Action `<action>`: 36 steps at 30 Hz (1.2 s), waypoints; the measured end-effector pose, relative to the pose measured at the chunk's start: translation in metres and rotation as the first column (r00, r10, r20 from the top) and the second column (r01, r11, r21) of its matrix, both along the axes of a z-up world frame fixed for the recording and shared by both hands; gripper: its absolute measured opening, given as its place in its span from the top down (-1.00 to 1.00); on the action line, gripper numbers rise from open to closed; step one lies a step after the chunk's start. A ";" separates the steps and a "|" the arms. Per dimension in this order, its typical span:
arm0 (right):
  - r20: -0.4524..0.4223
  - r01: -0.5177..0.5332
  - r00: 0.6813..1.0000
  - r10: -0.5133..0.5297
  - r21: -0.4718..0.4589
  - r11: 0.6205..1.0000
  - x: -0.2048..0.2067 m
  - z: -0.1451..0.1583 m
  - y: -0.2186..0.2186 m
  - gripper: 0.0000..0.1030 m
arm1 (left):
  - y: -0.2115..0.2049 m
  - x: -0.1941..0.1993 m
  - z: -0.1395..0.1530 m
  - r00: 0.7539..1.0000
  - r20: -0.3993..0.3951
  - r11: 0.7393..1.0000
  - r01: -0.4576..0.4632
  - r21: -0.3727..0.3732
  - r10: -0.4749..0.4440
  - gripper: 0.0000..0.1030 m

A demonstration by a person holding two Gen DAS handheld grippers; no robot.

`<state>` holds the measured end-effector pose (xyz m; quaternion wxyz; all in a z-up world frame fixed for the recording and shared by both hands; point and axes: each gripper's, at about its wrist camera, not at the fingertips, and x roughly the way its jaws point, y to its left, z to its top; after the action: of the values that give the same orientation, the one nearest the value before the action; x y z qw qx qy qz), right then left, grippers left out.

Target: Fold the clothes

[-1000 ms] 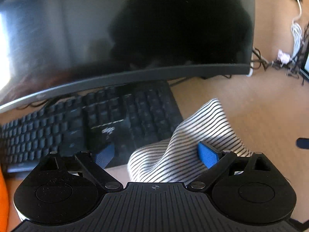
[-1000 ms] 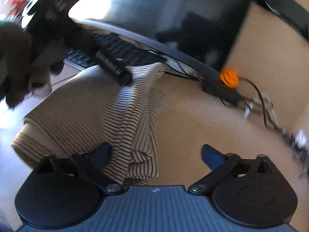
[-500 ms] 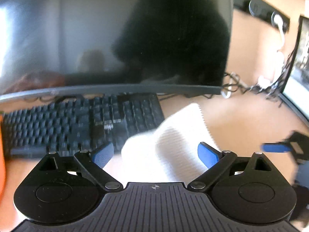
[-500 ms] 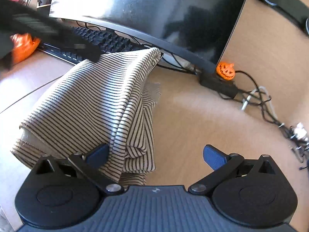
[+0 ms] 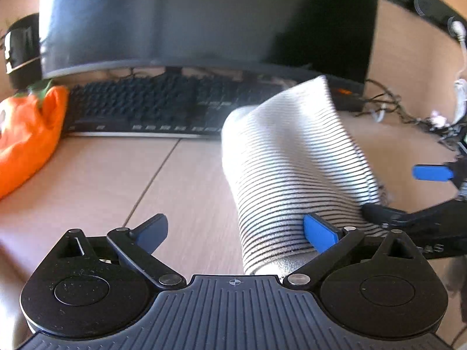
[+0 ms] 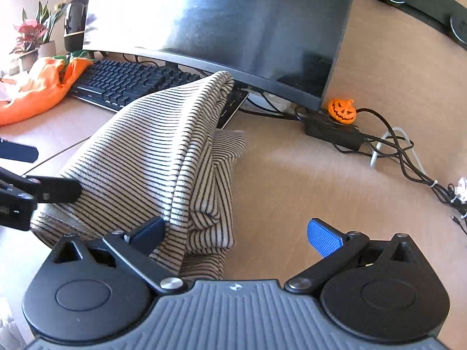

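Striped top [image 6: 151,157] heaped on my desk [image 6: 306,175] before the keyboard [image 6: 125,83], my left gripper [image 5: 235,232] opening beside it, my right gripper [image 6: 235,233] spread wide, gripping nothing

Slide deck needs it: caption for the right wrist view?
Open right gripper beside folded striped garment on desk, keyboard behind.

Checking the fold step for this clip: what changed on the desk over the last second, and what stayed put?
The left gripper swung left, jaws opening; the keyboard it was over now lies ahead, the striped garment at its right finger. Its far corner shifted slightly. The right gripper stayed open beside the garment; monitor and pumpkin unmoved.
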<state>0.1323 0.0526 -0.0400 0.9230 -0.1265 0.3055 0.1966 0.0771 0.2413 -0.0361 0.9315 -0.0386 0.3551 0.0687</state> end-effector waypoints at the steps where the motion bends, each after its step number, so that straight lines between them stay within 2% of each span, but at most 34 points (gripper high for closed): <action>1: -0.006 0.011 1.000 -0.011 0.007 1.000 0.001 -0.001 -0.002 -1.00 | -0.003 0.003 -0.001 1.000 -0.003 1.000 0.003 0.017 -0.003 -1.00; 3: -0.023 0.032 0.999 -0.032 0.017 0.999 0.003 -0.002 -0.004 -1.00 | -0.008 0.007 -0.002 1.000 -0.004 0.998 0.013 0.066 -0.013 -1.00; 6: -0.028 -0.019 0.999 0.018 -0.024 1.000 0.007 -0.009 0.003 -1.00 | -0.013 0.010 -0.005 1.000 -0.004 0.996 0.009 0.088 -0.008 -1.00; 11: -0.044 -0.072 0.996 0.071 -0.023 0.997 0.017 -0.013 0.009 -1.00 | -0.010 0.004 -0.008 0.998 0.011 0.997 -0.060 0.052 0.059 -1.00; 15: -0.080 -0.090 0.992 0.094 0.060 0.994 0.015 0.000 -0.007 -1.00 | -0.015 -0.010 -0.005 0.992 0.059 0.993 -0.115 0.034 0.113 -0.99; 19: -0.028 -0.098 0.994 0.104 0.151 0.984 -0.020 0.019 -0.037 -1.00 | -0.032 -0.047 0.009 0.982 0.117 0.988 -0.151 0.028 0.147 -0.99; 22: 0.046 -0.053 0.998 0.044 0.211 0.976 -0.057 0.027 -0.062 -1.00 | -0.054 -0.090 0.017 0.976 0.153 0.988 -0.155 0.006 0.152 -1.00; 25: 0.089 0.031 0.994 -0.055 0.250 0.968 -0.097 0.019 -0.086 -1.00 | -0.082 -0.136 0.015 0.965 0.194 0.983 -0.183 0.009 0.178 -1.00; 27: 0.092 0.068 0.991 -0.095 0.258 0.964 -0.124 0.007 -0.096 -1.00 | -0.094 -0.154 0.005 0.961 0.198 0.980 -0.198 -0.004 0.194 -1.00; 30: 0.101 0.020 0.994 -0.041 0.202 0.979 -0.147 -0.005 -0.096 -1.00 | -0.104 -0.165 -0.006 0.967 0.160 0.980 -0.198 -0.016 0.198 -1.00; 32: 0.113 0.000 0.993 -0.020 0.175 0.985 -0.154 -0.007 -0.096 -1.00 | -0.104 -0.166 -0.007 0.969 0.136 0.978 -0.208 -0.016 0.208 -1.00; 36: 0.115 -0.006 0.993 -0.015 0.185 0.983 -0.159 -0.002 -0.098 -1.00 | -0.105 -0.172 -0.007 0.966 0.123 0.974 -0.227 -0.023 0.228 -1.00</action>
<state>-0.0271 -0.0457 -0.0424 0.9474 -0.0505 0.2321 0.2145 -0.0947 0.1360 -0.0430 0.9377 -0.0873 0.2896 0.1712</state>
